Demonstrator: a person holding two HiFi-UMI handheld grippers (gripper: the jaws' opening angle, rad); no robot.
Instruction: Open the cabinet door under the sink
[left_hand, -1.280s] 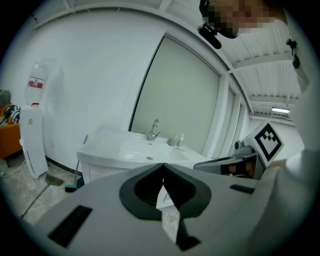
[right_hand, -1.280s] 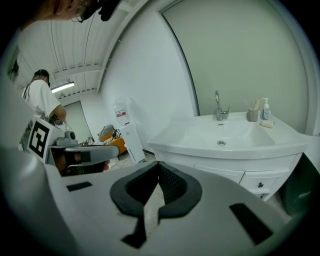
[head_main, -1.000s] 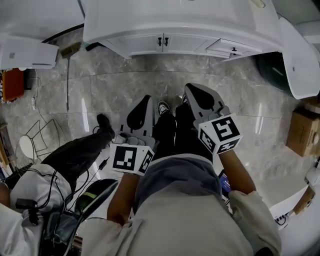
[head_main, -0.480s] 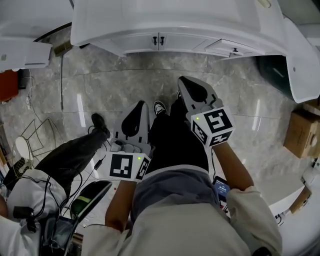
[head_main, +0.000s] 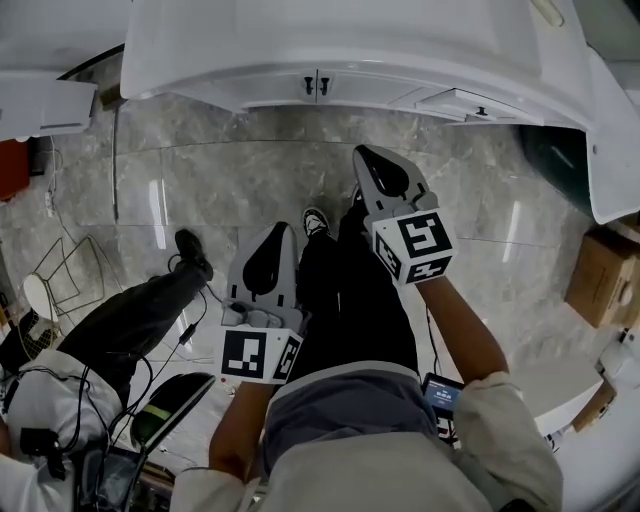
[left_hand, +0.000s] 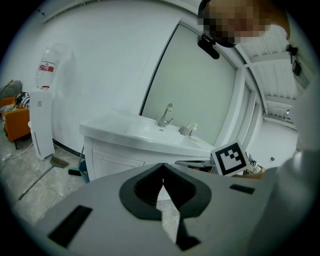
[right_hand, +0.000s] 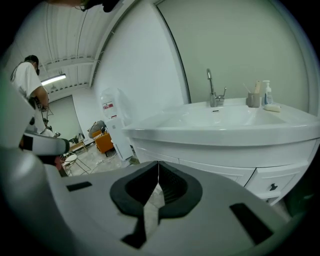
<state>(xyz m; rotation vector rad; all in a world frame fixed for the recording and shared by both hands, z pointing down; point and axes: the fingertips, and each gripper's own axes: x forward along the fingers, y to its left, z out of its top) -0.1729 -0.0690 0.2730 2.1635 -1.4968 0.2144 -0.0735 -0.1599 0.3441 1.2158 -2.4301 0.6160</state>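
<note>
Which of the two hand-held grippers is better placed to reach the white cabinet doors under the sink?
Probably the right gripper: in the head view it is held farther forward, nearer the small dark door handles on the white cabinet. The left gripper sits farther back. Both have shut, empty jaws.

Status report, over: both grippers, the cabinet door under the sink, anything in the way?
Left gripper shut, empty; right gripper shut, empty. Cabinet door closed, neither gripper touching it. Nothing seen in the way.

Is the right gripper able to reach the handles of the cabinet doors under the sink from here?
Probably yes: only bare floor lies between the right gripper and the door handles, but its jaws are shut.
</note>
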